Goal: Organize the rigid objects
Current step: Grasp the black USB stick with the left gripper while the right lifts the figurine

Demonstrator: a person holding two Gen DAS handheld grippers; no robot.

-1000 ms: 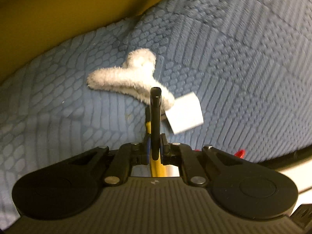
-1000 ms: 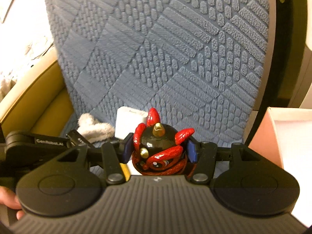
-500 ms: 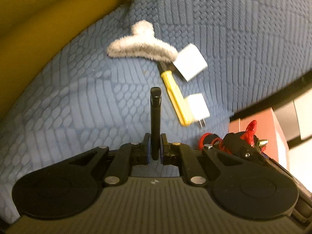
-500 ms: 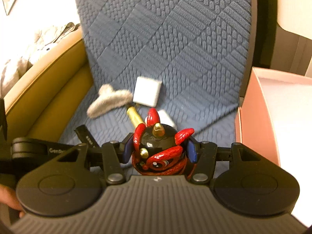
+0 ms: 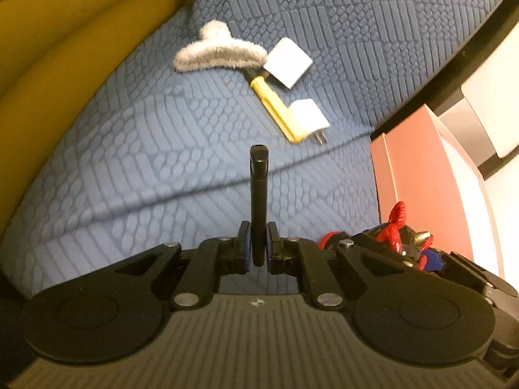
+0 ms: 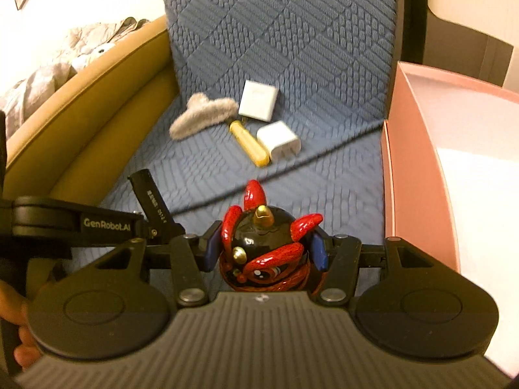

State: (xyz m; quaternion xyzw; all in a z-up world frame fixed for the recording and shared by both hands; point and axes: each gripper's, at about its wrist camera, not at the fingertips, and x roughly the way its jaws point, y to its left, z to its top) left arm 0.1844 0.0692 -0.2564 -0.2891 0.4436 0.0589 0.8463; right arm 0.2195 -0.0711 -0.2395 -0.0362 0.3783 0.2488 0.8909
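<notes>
Holding figurine (image 6: 266, 249) in my right hand-held gripper (image 6: 264, 251), black stick (image 5: 258, 207) clamped in left hand-held gripper (image 5: 258, 253) — pink box (image 6: 418, 175) sits just right, nearer the right.

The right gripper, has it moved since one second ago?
Yes. The right gripper, shut on the figurine, has backed away from the charger and toward the pink box.

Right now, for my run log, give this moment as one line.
left gripper: shut on black bar | right gripper: shut on red-black figurine | pink box: right of figurine | white charger: on blue cushion
</notes>
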